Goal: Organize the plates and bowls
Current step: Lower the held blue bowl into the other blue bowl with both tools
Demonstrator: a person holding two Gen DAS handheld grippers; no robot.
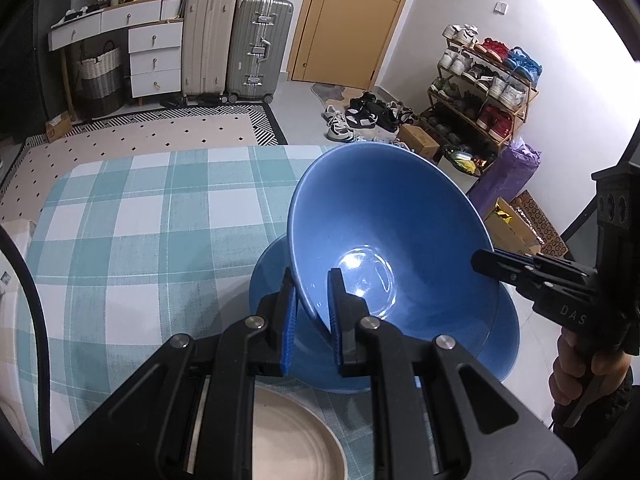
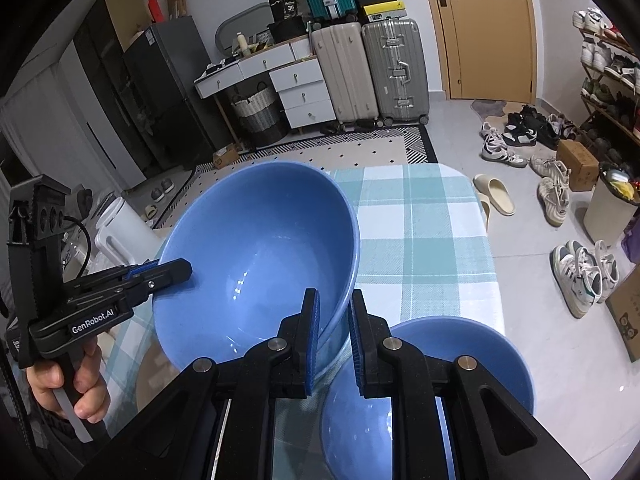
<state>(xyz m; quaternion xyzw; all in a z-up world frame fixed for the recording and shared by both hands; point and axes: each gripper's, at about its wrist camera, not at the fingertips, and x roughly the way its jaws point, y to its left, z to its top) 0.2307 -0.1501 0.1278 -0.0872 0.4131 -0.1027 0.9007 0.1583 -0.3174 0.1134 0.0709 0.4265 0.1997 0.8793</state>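
A large blue bowl [image 1: 384, 232] is held tilted in the air between both grippers. My left gripper [image 1: 313, 280] is shut on its near rim; it shows at the bowl's left rim in the right wrist view [image 2: 176, 270]. My right gripper [image 2: 335, 300] is shut on the bowl's [image 2: 256, 256] right wall, and shows at the bowl's right rim in the left wrist view [image 1: 486, 261]. A second blue bowl [image 1: 504, 340] sits on the checked tablecloth [image 1: 140, 216] under the held one, also seen in the right wrist view [image 2: 460, 360]. A beige plate [image 1: 296, 444] lies nearest to me.
The table's far edge [image 2: 420, 168] drops to a tiled floor with scattered shoes [image 2: 500, 148]. A shoe rack [image 1: 484, 92] and boxes stand to the right. Suitcases [image 1: 236, 48] and drawers [image 1: 156, 56] line the back wall. A white jug [image 2: 124, 232] stands left of the table.
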